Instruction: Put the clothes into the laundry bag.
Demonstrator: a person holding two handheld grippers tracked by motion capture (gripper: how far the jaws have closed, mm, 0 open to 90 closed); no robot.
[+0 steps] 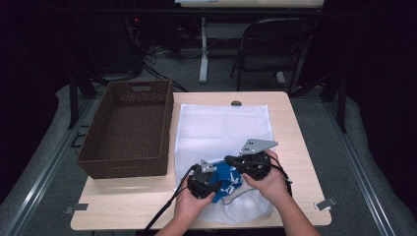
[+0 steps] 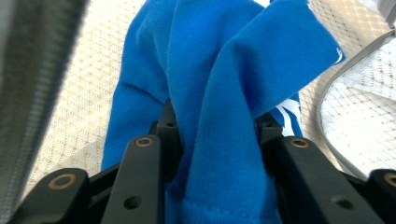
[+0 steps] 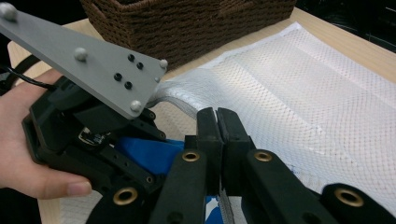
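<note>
A blue garment (image 1: 228, 179) with white print lies bunched at the near, open end of a white mesh bag (image 1: 221, 128) on the wooden table (image 1: 128, 201). My left gripper (image 1: 216, 188) comes in from the near left. In the left gripper view its jaws (image 2: 215, 121) are shut on a thick fold of the blue garment (image 2: 219, 84). My right gripper (image 1: 230, 161) sits just beyond the garment, pointing left. In the right gripper view its jaws (image 3: 217, 116) are pressed together on the mesh bag's rim (image 3: 177, 98), with the left gripper (image 3: 93, 135) close beside them.
A brown wicker basket (image 1: 128, 164) with nothing in it stands on the left half of the table, touching the bag's left edge. A folding chair (image 1: 275, 44) and a table leg stand on the floor beyond the far edge.
</note>
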